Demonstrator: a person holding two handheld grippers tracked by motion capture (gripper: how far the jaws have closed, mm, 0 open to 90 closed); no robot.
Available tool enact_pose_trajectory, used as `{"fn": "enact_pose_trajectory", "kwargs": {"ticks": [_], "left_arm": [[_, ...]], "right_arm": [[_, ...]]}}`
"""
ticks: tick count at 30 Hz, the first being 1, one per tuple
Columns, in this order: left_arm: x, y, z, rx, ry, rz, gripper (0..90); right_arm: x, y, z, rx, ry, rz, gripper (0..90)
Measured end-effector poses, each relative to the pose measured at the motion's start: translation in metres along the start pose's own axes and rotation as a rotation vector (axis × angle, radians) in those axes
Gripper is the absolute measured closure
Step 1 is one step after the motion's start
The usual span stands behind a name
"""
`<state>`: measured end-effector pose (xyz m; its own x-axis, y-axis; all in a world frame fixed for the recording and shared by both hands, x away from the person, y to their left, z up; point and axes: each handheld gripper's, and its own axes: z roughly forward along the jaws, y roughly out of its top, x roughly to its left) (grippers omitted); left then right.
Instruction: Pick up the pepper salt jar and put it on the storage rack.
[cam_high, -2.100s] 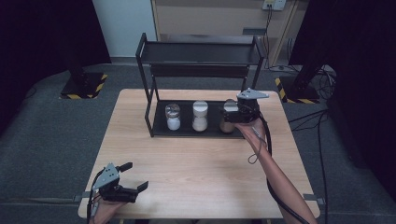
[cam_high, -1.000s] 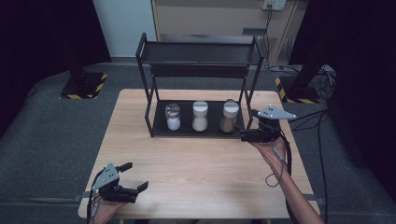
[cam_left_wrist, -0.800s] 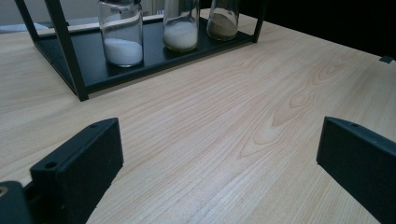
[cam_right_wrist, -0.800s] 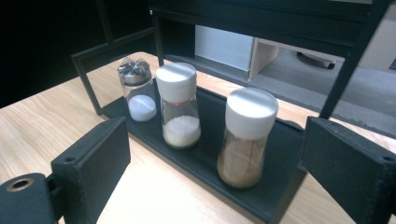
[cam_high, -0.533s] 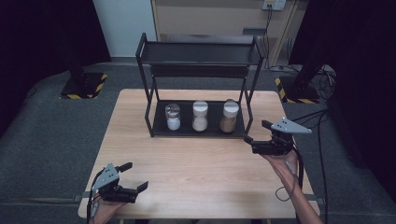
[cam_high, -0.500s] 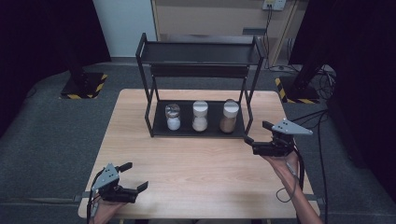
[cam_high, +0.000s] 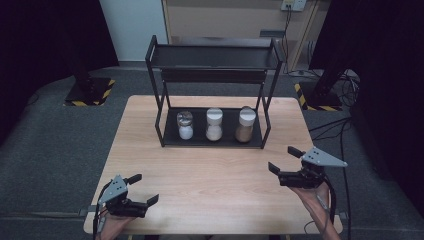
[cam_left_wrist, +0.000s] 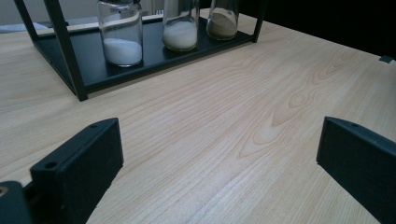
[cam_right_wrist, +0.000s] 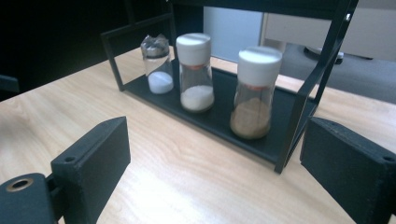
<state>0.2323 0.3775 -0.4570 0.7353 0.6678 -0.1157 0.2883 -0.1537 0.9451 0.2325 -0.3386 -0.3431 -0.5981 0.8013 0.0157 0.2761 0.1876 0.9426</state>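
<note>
- Hovering with jaws wide and empty, right gripper (cam_high: 283, 166) has the brown-powder jar (cam_high: 245, 124) ahead and slightly left of it, upright at the rack's (cam_high: 213, 141) near end.
- Left gripper (cam_high: 144, 188), likewise spread and empty, sits farther off.

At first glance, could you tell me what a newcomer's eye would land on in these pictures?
First the black two-tier rack at the far middle of the wooden table, with three jars in a row on its lower shelf: white powder, pale grains and brown powder. Next, the two open grippers near the table's front: the left gripper at the front left corner, the right gripper at the right, both empty.
</note>
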Motion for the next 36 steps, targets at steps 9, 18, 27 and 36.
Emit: {"fn": "enact_pose_trajectory", "kwargs": {"ticks": [9,18,27,36], "left_arm": [[0.000,0.000,0.000,0.002,-0.002,0.002,0.0],[0.000,0.000,0.001,0.002,-0.005,0.002,0.0],[0.000,0.000,0.000,-0.001,-0.007,0.004,0.0],[0.001,0.000,0.001,-0.004,-0.018,0.010,0.0]], "right_arm": [[0.004,-0.025,-0.011,0.004,-0.005,0.004,8.5],[0.007,-0.050,-0.016,0.016,-0.006,0.018,8.5],[0.005,-0.067,-0.016,0.030,-0.004,0.034,8.5],[0.002,-0.074,-0.014,0.019,0.017,0.000,8.6]]}}
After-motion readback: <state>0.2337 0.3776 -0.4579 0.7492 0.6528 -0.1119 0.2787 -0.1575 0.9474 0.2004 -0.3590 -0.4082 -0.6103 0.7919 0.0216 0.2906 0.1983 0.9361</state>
